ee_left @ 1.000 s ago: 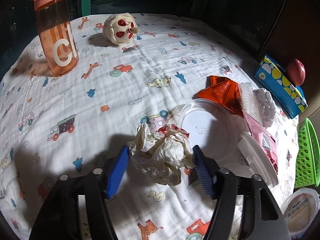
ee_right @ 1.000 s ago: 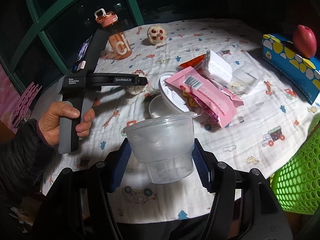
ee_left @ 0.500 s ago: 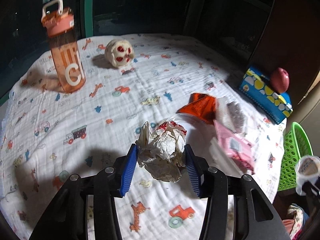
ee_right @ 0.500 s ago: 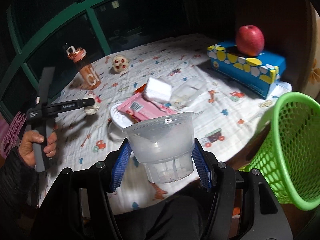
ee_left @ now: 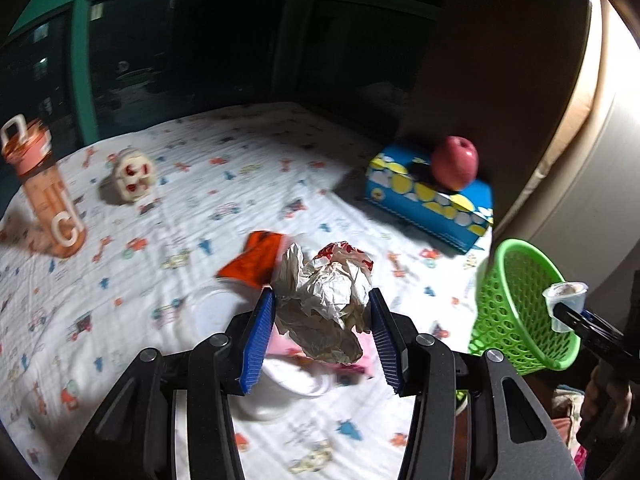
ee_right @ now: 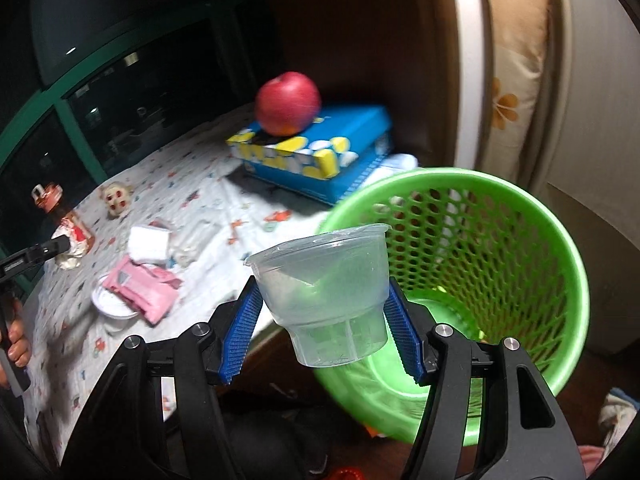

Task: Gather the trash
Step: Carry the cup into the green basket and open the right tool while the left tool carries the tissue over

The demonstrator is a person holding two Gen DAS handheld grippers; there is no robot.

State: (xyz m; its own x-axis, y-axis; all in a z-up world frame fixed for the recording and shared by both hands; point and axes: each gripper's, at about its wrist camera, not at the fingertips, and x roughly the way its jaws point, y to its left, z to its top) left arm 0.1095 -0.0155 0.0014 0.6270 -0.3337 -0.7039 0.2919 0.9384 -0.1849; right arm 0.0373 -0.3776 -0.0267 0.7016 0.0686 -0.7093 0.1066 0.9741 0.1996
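Note:
My left gripper (ee_left: 321, 299) is shut on a crumpled ball of white paper with red print (ee_left: 332, 288) and holds it in the air above the patterned tablecloth (ee_left: 224, 184). My right gripper (ee_right: 323, 292) is shut on a clear plastic cup (ee_right: 324, 276), upright, in front of the mouth of the green mesh basket (ee_right: 480, 248), which stands tilted just off the table's edge. In the left wrist view that basket (ee_left: 516, 308) is at the right, with the cup (ee_left: 565, 300) at its rim.
On the cloth lie an orange wrapper (ee_left: 256, 260), a pink wrapper (ee_right: 140, 288) over a white bowl (ee_right: 110, 308), and a white foam block (ee_right: 148, 242). A red apple (ee_right: 288, 102) rests on a blue tissue box (ee_right: 316, 152). An orange bottle (ee_left: 48, 200) and a small toy (ee_left: 134, 176) stand far left.
The left gripper has closed on the paper ball and lifted it off the cloth, swinging right. The right gripper has carried the cup from over the table to the basket's mouth.

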